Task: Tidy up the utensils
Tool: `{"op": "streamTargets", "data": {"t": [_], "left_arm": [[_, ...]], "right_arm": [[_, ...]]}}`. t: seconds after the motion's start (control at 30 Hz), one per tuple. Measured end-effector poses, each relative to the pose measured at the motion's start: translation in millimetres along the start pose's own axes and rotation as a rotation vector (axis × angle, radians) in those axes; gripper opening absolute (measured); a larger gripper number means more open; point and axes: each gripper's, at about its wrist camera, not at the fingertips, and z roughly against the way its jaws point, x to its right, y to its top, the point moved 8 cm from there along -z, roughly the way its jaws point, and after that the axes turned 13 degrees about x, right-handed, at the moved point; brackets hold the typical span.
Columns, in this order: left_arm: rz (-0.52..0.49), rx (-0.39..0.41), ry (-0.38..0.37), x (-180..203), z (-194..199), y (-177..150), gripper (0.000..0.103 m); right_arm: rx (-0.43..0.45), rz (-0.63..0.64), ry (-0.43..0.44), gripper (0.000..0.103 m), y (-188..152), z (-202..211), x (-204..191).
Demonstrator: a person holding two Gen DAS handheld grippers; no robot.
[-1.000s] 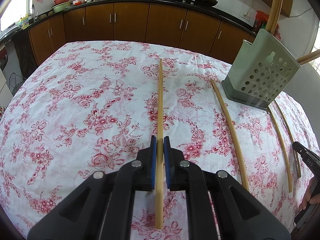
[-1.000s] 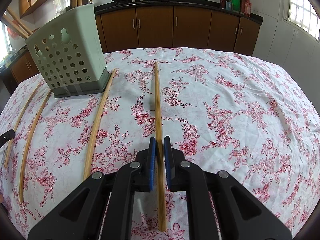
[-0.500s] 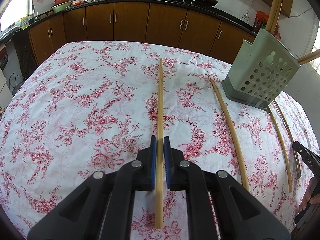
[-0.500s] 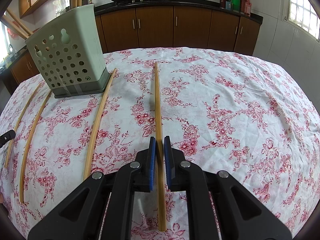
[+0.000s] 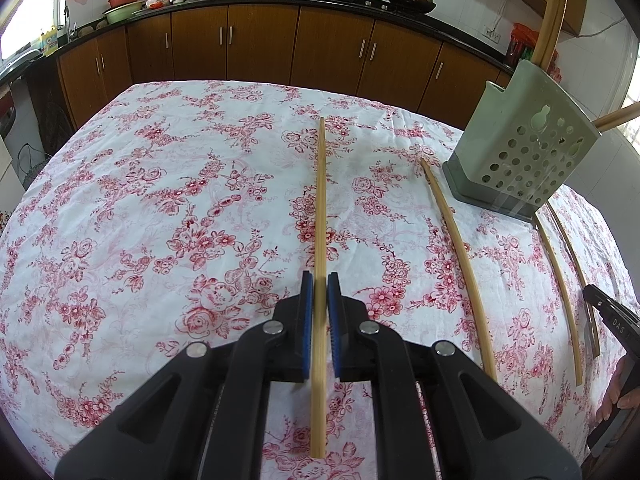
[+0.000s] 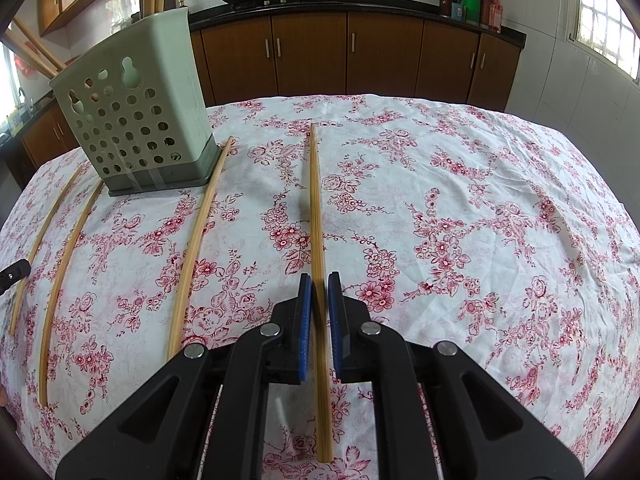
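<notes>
Counter [image 5: 120,208] under a white cloth with red flowers fills both views, sloping away beneath tongs that point forward and steeply downward. Ahead and to the right of the left tongs [image 5: 320,300], and ahead-left of the right tongs [image 6: 319,300], stands the green holed utensil holder [image 5: 520,152], with chopsticks rising out of it. Left tongs are pinched on a chopstick [image 5: 320,200] that runs straight ahead from the blue pads. Right tongs likewise pinch a second chopstick [image 6: 316,208]. Three loose chopsticks [image 6: 196,240] lie on the cloth between the two tongs, the nearest to the right tongs touching the holder's base. Fingers [image 5: 616,392] show at the left view's right edge.
</notes>
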Motion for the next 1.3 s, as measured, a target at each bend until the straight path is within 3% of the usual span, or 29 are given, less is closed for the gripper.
{"op": "streamTargets", "data": {"t": [0.77,1.07,1.3], "left_arm": [[0.003,0.001,0.004,-0.4,0.1,0.0,0.010],[-0.068,-0.002,0.052,3.5,8.8,-8.4,0.010],[-0.053,-0.001,0.042,0.4,10.2,-9.3,0.010]], "right_arm": [[0.000,-0.002,0.001,0.010,0.9,0.5,0.1],[0.000,-0.006,0.008,0.010,-2.6,4.2,-0.1],[0.000,-0.002,0.009,0.010,-2.7,4.7,-0.7]]}}
